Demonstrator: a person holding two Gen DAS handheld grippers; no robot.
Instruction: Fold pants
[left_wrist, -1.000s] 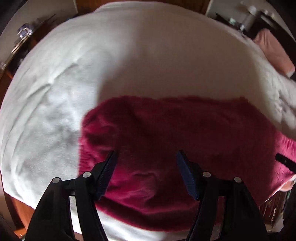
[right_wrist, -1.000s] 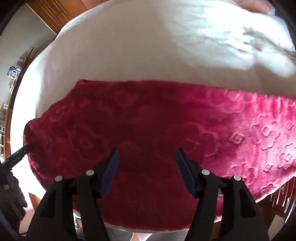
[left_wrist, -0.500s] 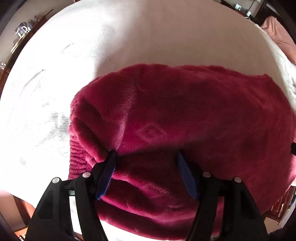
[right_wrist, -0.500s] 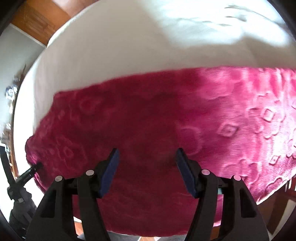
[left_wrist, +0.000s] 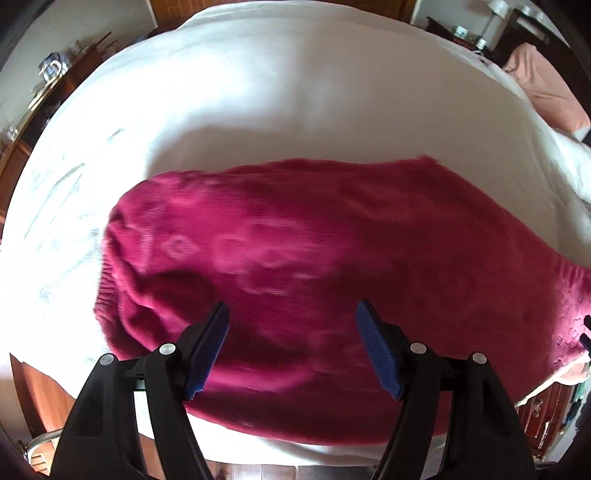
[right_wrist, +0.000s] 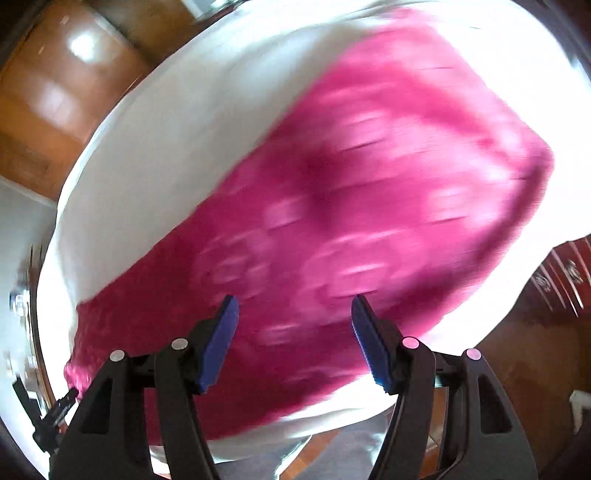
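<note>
Right view swung; pants (right_wrist: 332, 221) blurred.

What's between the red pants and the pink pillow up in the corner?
Only bare white bedsheet. The left wrist view shows it running from the red pants to the pink pillow.

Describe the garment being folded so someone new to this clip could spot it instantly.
Start from the wide white bed cover that fills the view. Lying on its near part is a plush magenta pair of pants, stretched sideways. It is the only deep pink item on the sheet, with a faint embossed pattern; the pale peach cloth sits far off at the edge.
</note>
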